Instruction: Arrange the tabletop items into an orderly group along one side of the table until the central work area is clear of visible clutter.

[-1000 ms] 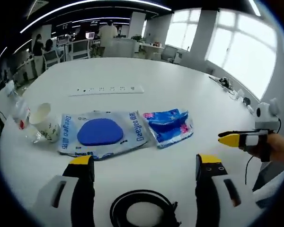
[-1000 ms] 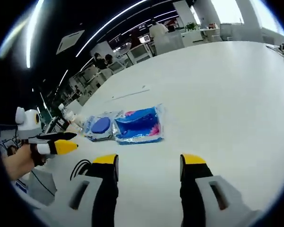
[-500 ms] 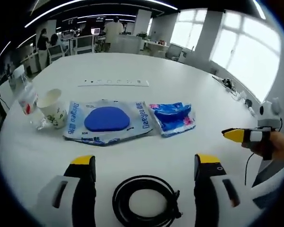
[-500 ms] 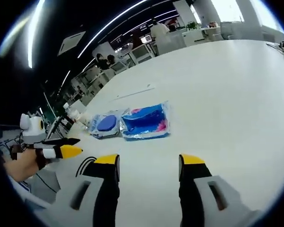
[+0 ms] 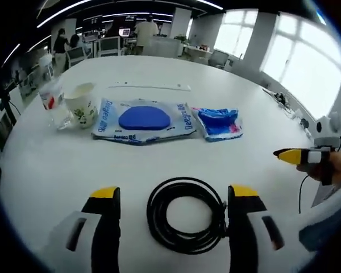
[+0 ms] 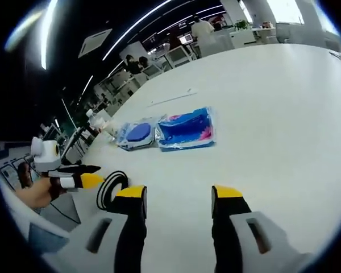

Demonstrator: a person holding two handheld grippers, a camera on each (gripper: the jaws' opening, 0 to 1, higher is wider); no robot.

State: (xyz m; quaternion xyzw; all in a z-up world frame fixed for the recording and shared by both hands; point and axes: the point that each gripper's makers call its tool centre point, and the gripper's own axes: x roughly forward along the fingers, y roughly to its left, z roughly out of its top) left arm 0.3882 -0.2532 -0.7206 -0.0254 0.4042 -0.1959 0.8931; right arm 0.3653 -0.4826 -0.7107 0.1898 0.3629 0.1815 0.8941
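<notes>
In the left gripper view we hold the left gripper [image 5: 173,196] low over the white counter [image 5: 256,142], its yellow-tipped fingers [image 5: 105,196] spread wide and grasping nothing. A coiled black cable [image 5: 184,215] lies flat on the counter between them, near the edge closest to us; it looks to sit just beside the right-hand finger, though we cannot tell whether they touch.

Farther across the counter a row of items runs side by side: a clear plastic bottle [image 5: 52,102] with a red label, a paper cup [image 5: 82,104] just beside it, then a clear packet holding a blue pad [image 5: 143,119], then a smaller blue wrapped pack [image 5: 220,122]. A white power strip [image 5: 153,87] lies beyond them.

The right gripper [image 5: 295,154] comes in at the right of this view, held in a hand [image 5: 338,170].

In the right gripper view, the right gripper's fingers [image 6: 230,199] are likewise spread and empty over bare counter. The two blue packets sit well ahead, the cable coil to the left, and the left gripper enters at the left.
</notes>
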